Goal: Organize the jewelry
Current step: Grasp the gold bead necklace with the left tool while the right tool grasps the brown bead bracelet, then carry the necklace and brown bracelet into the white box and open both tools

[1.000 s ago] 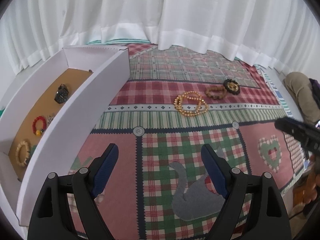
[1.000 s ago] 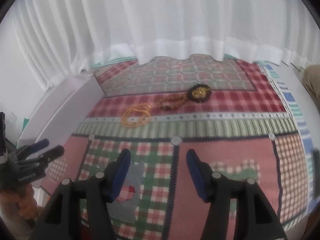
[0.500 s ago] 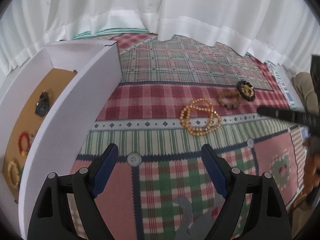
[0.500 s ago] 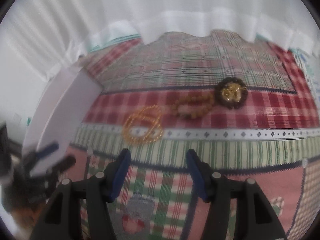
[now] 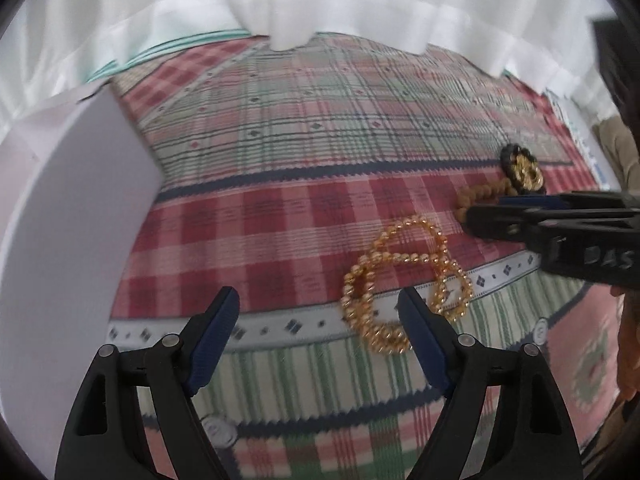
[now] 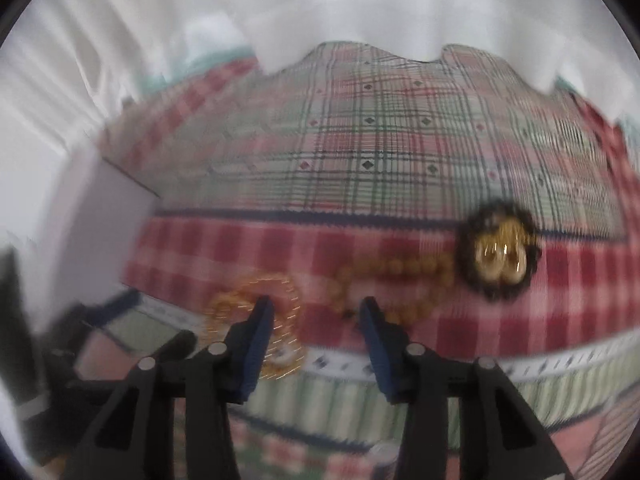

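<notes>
A gold bead bracelet (image 5: 404,276) lies in loops on the plaid cloth, just ahead of my left gripper's right finger. My left gripper (image 5: 318,304) is open above the cloth, its jaws closing slightly with nothing between them. Further right lie a brown bead bracelet (image 5: 480,196) and a black-and-gold brooch (image 5: 522,168). My right gripper (image 5: 480,212) reaches in from the right over the brown bracelet. In the blurred right wrist view the right gripper (image 6: 316,312) is closing on bare cloth between the gold bracelet (image 6: 224,308) and the brown bracelet (image 6: 392,272), with the brooch (image 6: 498,256) further right.
A white cardboard box (image 5: 60,220) stands along the left; its inside is hidden from here. A white curtain (image 5: 320,0) hangs over the far edge of the cloth. A person's hand (image 5: 628,340) shows at the right edge.
Both grippers have moved forward and down toward the jewelry, which now looms larger. The right gripper's jaws have narrowed. The box's inside has dropped out of view.
</notes>
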{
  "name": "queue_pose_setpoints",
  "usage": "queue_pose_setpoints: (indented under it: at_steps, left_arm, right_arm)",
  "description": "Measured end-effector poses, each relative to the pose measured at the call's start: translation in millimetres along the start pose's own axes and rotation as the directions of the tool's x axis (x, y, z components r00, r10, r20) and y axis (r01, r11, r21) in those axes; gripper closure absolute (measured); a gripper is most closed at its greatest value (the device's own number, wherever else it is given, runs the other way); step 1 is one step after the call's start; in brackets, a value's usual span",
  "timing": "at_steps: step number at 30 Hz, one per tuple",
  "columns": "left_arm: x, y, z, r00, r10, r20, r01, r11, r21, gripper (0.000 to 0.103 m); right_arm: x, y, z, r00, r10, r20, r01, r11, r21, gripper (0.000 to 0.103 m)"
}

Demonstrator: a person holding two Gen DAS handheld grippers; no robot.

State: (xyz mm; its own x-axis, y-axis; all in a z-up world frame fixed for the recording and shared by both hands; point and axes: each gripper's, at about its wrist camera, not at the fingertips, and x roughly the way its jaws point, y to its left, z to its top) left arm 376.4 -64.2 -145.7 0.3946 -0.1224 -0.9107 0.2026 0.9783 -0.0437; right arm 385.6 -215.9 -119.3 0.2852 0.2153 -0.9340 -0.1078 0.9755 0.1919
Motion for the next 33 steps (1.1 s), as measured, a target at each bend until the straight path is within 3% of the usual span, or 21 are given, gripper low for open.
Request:
queue_pose_setpoints:
  at_steps: [3, 8, 9, 11, 13, 15, 16, 19, 23, 26, 30, 33]
  left_arm:
    - [11.7, -9.5, 1.7, 1.000, 0.024, -0.001, -0.024, 0.999, 0.032, 0.025]
    - [22.3, -11.0, 3.1, 0.999, 0.043, 0.008, -0.043, 0.999, 0.009, 0.032]
    - [22.3, -11.7, 3.0, 0.999, 0.042, 0.014, -0.042, 0.999, 0.009, 0.037]
    - [20.1, -15.0, 1.3, 0.999, 0.035, 0.033, -0.036, 0.999, 0.024, 0.057]
    - [17.9, -21.2, -1.1, 0.999, 0.018, 0.041, -0.020, 0.999, 0.050, 0.090]
    - [17.4, -26.4, -3.2, 0.999, 0.027, 0.040, -0.029, 0.997, 0.068, 0.092]
    - [16.8, -26.4, -3.8, 0.999, 0.020, 0.035, -0.022, 0.998, 0.064, 0.098]
    - [8.3, -18.3, -8.2, 0.999, -0.037, 0.012, 0.037, 0.999, 0.011, 0.098]
    - [-24.0, -7.1, -17.1, 0.994, -0.103, 0.048, 0.105, 0.994, -0.030, 0.098]
    - [-52.6, 2.0, -22.4, 0.985, -0.156, 0.079, 0.160, 0.985, -0.060, 0.098]
    - [-89.1, 11.8, -33.1, 0.983, -0.141, 0.120, 0.150, 0.986, -0.073, 0.098]
    - [-108.6, 18.8, -45.2, 0.987, -0.089, 0.131, 0.101, 0.991, -0.086, 0.098]
  right_arm:
    - [18.8, -0.5, 3.1, 0.998, -0.031, -0.055, 0.029, 0.999, -0.043, 0.065]
    - [30.5, 0.7, 0.0, 0.994, -0.075, -0.078, 0.066, 0.991, -0.112, 0.065]
    - [30.6, 2.0, -1.0, 0.994, -0.081, -0.078, 0.070, 0.989, -0.133, 0.065]
    - [31.1, 6.7, -4.0, 0.991, -0.106, -0.079, 0.090, 0.979, -0.183, 0.069]
    - [31.8, 12.0, -7.7, 0.983, -0.160, -0.085, 0.137, 0.964, -0.229, 0.078]
    - [30.2, 12.1, -12.5, 0.976, -0.185, -0.115, 0.155, 0.961, -0.230, 0.088]
    - [29.1, 11.1, -14.3, 0.974, -0.192, -0.124, 0.160, 0.960, -0.229, 0.090]
    - [19.2, -1.6, -24.3, 0.978, -0.156, -0.136, 0.131, 0.975, -0.177, 0.090]
    - [-12.4, -25.1, -36.6, 0.997, -0.012, -0.076, 0.008, 0.999, -0.049, 0.090]
    - [-39.9, -35.6, -46.0, 0.997, 0.078, -0.024, -0.078, 0.997, 0.009, 0.090]
    - [-71.9, -42.1, -60.5, 0.987, 0.159, 0.037, -0.161, 0.986, 0.044, 0.090]
    - [-86.3, -33.7, -70.5, 0.975, 0.210, 0.075, -0.215, 0.974, 0.066, 0.090]
